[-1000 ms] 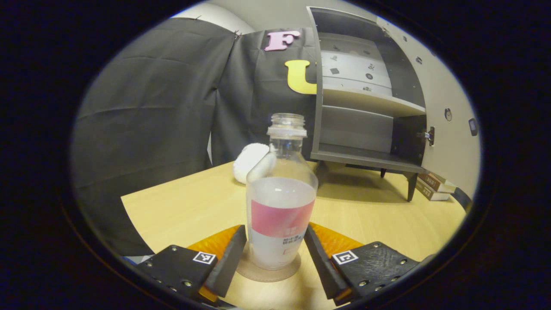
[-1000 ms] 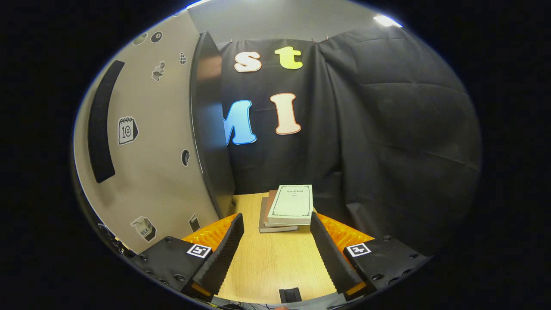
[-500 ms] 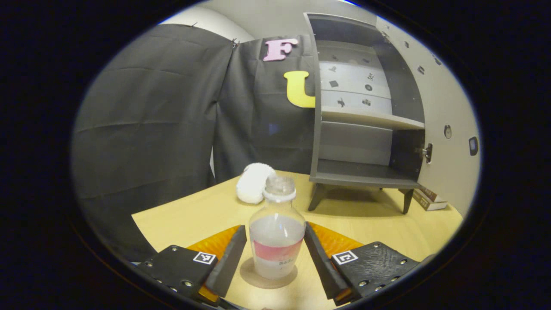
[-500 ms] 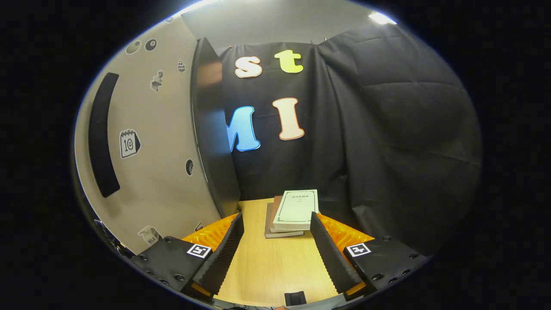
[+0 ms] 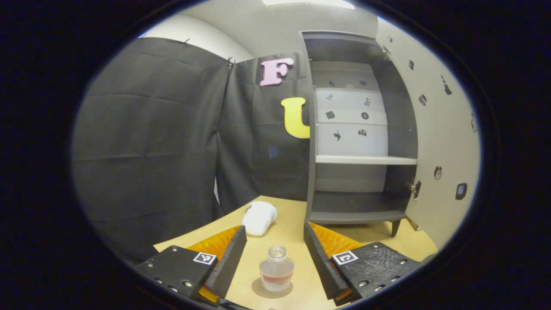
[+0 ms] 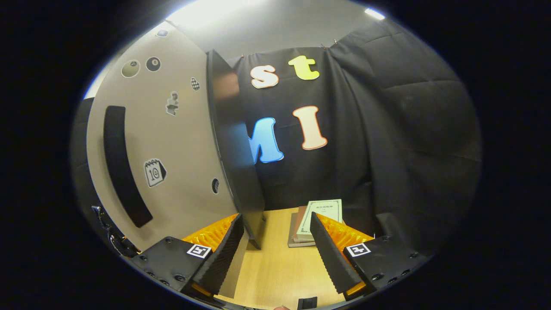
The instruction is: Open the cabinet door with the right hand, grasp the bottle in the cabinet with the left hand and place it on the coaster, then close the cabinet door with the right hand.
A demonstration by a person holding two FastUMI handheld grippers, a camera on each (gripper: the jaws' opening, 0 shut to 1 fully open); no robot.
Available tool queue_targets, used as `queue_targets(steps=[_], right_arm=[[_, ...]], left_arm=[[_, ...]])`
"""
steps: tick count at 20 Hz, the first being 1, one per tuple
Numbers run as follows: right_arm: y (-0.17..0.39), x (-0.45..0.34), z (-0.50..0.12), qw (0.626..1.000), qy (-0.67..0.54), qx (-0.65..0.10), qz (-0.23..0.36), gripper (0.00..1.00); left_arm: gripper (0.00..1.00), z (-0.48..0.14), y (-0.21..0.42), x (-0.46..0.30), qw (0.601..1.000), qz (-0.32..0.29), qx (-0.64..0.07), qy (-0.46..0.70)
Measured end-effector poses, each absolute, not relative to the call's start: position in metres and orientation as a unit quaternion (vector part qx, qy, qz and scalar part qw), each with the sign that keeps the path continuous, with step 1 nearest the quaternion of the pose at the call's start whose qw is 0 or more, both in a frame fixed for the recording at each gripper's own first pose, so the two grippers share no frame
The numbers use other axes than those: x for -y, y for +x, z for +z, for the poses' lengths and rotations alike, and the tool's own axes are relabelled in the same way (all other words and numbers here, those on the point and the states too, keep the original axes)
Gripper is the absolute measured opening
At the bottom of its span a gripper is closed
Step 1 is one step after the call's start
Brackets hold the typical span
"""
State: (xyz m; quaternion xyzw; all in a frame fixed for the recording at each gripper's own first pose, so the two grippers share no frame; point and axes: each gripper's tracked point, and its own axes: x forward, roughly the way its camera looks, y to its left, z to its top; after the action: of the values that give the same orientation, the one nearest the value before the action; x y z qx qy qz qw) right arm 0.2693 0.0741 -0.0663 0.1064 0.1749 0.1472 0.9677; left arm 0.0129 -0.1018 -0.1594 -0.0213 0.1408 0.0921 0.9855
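On the desk (image 5: 297,224) below my left gripper (image 5: 274,252), jaws wide, the bottle (image 5: 276,269) stands on its coaster (image 5: 260,290). Right gripper (image 6: 277,252) jaws gape wide beside the open cabinet door (image 6: 172,163).

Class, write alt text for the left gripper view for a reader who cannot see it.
A capless bottle stands on a round coaster on the wooden table, between the open left gripper fingers, untouched. Behind stand a white plush and the open grey cabinet.

I see a clear glossy plastic bottle (image 5: 276,273) on a matt cork-like round coaster (image 5: 258,290), a smooth light wood-grain tabletop (image 5: 287,234), and a matt grey cabinet (image 5: 357,206).
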Motion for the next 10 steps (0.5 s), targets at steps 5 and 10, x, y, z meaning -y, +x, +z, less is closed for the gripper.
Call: queue_targets(steps=[5,10], right_arm=[[0.267,-0.109,-0.030,0.965,0.098,-0.136,0.203,0.98],[0.262,-0.139,-0.013,0.965,0.071,-0.122,0.220,0.94]], left_arm=[[0.80,-0.098,0.015,0.090,0.991,0.085,-0.104,-0.019],[0.80,-0.075,0.026,0.060,0.993,0.080,-0.081,-0.022]])
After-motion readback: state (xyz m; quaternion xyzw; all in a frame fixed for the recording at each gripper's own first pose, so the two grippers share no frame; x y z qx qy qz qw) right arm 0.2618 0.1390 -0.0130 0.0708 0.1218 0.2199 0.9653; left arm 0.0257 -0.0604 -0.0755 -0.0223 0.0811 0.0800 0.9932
